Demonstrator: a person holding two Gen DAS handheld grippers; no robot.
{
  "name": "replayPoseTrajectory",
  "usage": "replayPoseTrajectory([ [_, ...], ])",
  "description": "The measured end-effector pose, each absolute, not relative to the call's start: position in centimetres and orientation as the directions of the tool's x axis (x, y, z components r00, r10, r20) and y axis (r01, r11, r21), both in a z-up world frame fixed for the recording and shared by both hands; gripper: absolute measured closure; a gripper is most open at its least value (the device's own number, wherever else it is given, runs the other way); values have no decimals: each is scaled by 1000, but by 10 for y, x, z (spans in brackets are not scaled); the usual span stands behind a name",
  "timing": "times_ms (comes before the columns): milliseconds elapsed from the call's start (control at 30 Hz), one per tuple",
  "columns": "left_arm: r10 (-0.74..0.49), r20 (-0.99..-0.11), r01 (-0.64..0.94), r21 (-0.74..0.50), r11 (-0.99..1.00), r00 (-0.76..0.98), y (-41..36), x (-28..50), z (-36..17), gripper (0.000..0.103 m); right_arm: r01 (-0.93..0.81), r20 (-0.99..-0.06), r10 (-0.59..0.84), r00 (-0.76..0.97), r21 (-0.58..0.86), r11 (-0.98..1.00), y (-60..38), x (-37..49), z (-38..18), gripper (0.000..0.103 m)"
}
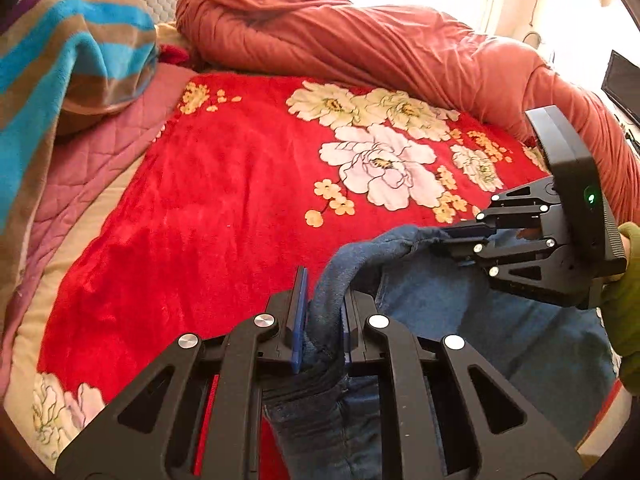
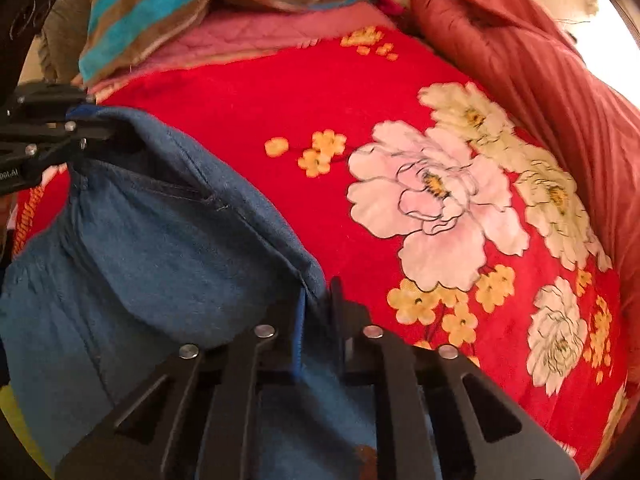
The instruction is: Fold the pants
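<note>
A: As the left wrist view shows it, how many things are present?

B: One pair of blue denim pants (image 1: 460, 312), two grippers, one red floral blanket (image 1: 208, 208), one rust-red quilt (image 1: 360, 36) rolled along the 12 to 2 o'clock edge, one striped blanket (image 1: 72, 52) at 10 o'clock, and one pink quilted cover (image 1: 104, 148) beneath it.

A: State of each gripper?

B: The left gripper (image 1: 322, 336) is closed to a narrow gap on the pants' waistband edge, cloth filling the space between its blue pads. The right gripper (image 1: 448, 238), at 3 o'clock, is pinched nearly closed on the same edge further along; a green light glows on its housing.

A: Where do the pants lie, and how are they oriented?

B: In the right wrist view the pants (image 2: 132, 248) occupy 7 to 10 o'clock, held above the red floral blanket (image 2: 280, 92). The gripped edge runs from the left gripper (image 2: 100, 128) at 9 o'clock to the right gripper (image 2: 318, 312) at 6 o'clock; the remaining cloth hangs below, so the long axis cannot be told.

A: Any legible writing?

B: White letters on the left gripper's body at 9 o'clock, cut off at the frame edge, are too partial to read.
</note>
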State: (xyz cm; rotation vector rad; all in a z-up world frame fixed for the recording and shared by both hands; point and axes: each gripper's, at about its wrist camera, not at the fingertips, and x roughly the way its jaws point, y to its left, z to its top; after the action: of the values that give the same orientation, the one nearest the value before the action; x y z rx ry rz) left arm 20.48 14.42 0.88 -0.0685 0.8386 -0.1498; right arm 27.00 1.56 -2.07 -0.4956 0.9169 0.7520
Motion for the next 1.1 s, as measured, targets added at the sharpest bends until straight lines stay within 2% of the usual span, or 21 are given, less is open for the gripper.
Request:
replayPoseTrajectory([
  [300, -191, -658, 139, -131, 982, 728, 138, 151, 38, 96, -723, -711, 505, 489, -7, 691, -25, 197, 43, 97],
  [467, -167, -617, 147, -83, 986, 769, 129, 112, 46, 96, -734, -670, 554, 493, 20, 679, -40, 142, 61, 97],
  [667, -173, -630, 130, -114, 985, 757, 127, 67, 39, 96, -778, -684, 615, 392, 110, 618, -39, 70, 55, 97],
  [733, -154, -644, 125, -91, 988, 749, 125, 53, 33, 96, -794, -702, 612, 363, 111, 598, -34, 49, 46, 97],
  [967, -129, -698, 100, -83, 992, 704, 123, 25, 10, 96, -800, -754, 594, 281, 159, 579, -19, 15, 12, 97],
  [1100, -101, -732, 75, -68, 995, 674, 124, 16, -3, 90, -801, -775, 569, 274, 144, 581, -15, 6, 0, 97],
])
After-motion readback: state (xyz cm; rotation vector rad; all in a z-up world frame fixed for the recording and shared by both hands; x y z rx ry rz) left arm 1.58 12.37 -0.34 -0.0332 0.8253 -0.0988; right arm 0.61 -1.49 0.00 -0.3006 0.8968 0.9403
